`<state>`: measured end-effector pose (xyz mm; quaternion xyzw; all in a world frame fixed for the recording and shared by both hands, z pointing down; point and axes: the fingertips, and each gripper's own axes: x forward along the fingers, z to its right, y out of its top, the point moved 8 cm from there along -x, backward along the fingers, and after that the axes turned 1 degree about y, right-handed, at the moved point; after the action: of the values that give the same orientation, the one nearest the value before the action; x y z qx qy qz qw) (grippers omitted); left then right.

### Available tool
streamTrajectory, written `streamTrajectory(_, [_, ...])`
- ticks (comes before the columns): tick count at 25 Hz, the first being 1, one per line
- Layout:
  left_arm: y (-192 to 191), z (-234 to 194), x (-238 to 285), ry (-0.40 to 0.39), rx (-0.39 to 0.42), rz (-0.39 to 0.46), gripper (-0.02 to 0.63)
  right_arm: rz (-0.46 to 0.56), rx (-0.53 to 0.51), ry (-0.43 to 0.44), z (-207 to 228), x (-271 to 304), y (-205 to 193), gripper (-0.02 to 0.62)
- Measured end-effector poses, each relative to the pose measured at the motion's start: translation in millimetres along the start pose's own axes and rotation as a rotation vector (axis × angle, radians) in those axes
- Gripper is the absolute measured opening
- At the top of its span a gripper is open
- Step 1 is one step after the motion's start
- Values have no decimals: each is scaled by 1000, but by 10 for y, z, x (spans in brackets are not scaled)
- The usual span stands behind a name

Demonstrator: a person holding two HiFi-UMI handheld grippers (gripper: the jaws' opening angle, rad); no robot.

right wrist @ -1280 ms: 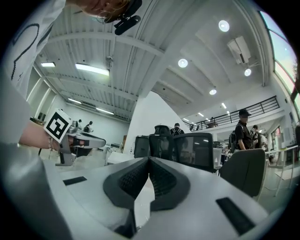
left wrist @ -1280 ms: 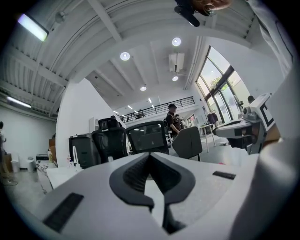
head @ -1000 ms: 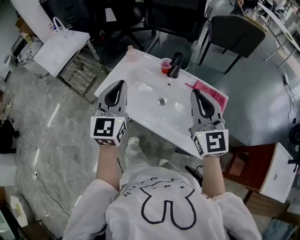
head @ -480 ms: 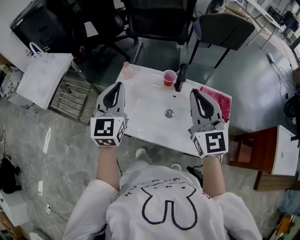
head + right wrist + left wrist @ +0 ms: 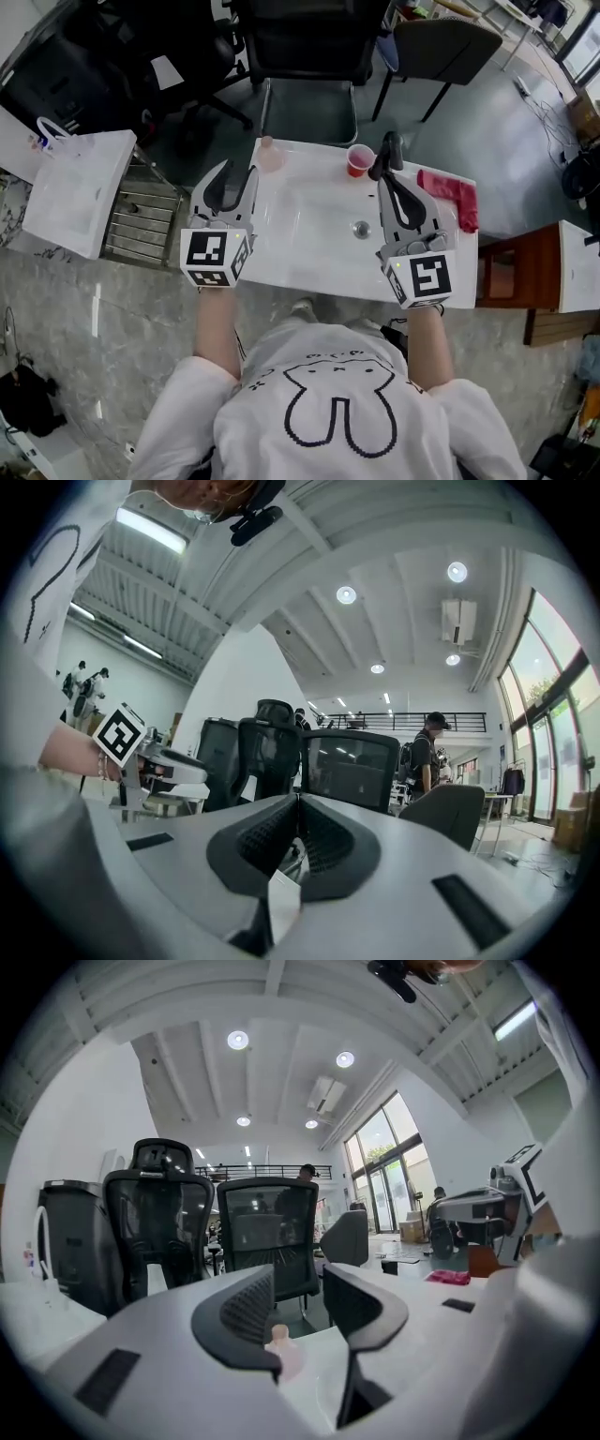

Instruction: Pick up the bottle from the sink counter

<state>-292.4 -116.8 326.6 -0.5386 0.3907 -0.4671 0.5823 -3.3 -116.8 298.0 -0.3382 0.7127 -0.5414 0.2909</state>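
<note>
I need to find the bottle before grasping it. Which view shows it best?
The head view: the pale pink bottle stands whole on the sink counter's far left corner. The left gripper view shows only its top, blurred and low in the frame. The right gripper view misses it.

the glossy white ceramic sink counter (image 5: 302,255) carries a translucent pale pink plastic bottle (image 5: 271,155) at 11 o'clock, a bright red plastic cup (image 5: 359,160) at 12, a matte black metal faucet (image 5: 391,148) at 1 and a crumpled pinkish-red cloth (image 5: 450,199) at 2. the person's white cotton shirt (image 5: 337,375) bears a black dotted rabbit outline. the grey stone floor (image 5: 112,328) is marbled with pale streaks.
</note>
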Motion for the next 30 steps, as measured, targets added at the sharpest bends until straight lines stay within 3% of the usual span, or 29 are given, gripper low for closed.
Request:
streamTrajectory(3, [-55, -85, 70, -67, -2, 30, 288, -18, 10, -14, -78, 81, -8, 31])
streamTrajectory(5, [-108, -133, 133, -87, 6, 39, 314, -31, 11, -18, -99, 122, -26, 31])
streamTrajectory(12, [-389, -290, 397, -137, 27, -22, 321, -82, 6, -5, -144, 357, -177, 31])
streamTrajectory(30, [-1370, -416, 1227, -170, -33, -223, 351, -181, 96, 54, -180, 958, -862, 31])
